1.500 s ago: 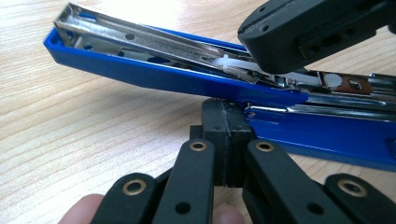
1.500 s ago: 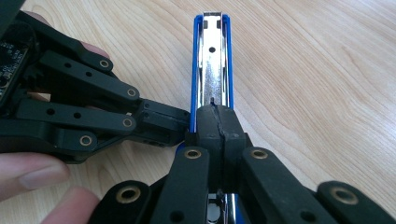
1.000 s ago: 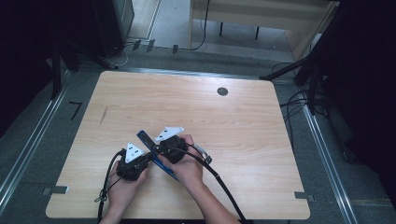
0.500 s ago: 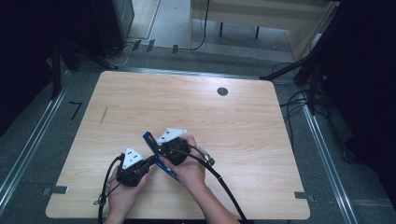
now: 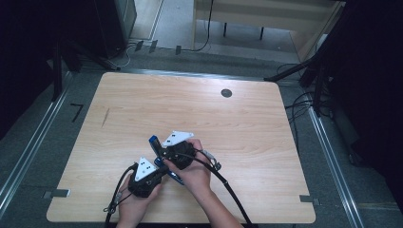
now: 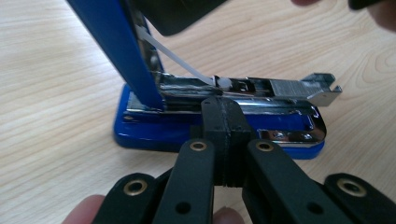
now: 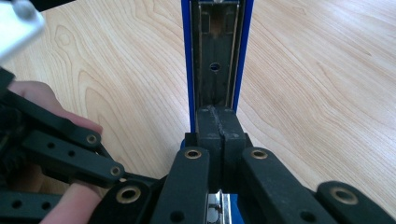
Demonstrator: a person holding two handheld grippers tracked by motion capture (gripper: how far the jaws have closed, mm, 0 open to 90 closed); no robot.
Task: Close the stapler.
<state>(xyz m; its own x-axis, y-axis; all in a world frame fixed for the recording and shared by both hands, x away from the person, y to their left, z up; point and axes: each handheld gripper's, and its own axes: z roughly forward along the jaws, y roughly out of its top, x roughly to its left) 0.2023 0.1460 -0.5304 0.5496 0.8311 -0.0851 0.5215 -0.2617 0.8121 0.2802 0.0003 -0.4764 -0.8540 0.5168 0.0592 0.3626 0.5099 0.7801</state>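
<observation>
A blue stapler [image 6: 140, 133] lies open on the wooden table [image 5: 247, 123], its blue lid [image 7: 217, 46] raised and the metal magazine [image 6: 285, 88] bare. In the high view the stapler [image 5: 153, 141] sits between both hands near the table's front. My left gripper [image 6: 223, 105] is shut, with its tips against the magazine's side above the base. My right gripper [image 7: 218, 113] is shut too, its tips resting on the underside of the raised lid. From above, the left gripper [image 5: 159, 167] sits nearer the front edge than the right gripper [image 5: 160, 152].
A small dark round hole [image 5: 226, 93] marks the table's far side. Black cables [image 5: 228, 187] trail from the grippers over the front edge. Dark equipment and floor cables surround the table; a pale bench [image 5: 266, 14] stands beyond it.
My left gripper has slid a little toward the table's front edge and to the right. The right gripper and the raised lid have stayed nearly still.
</observation>
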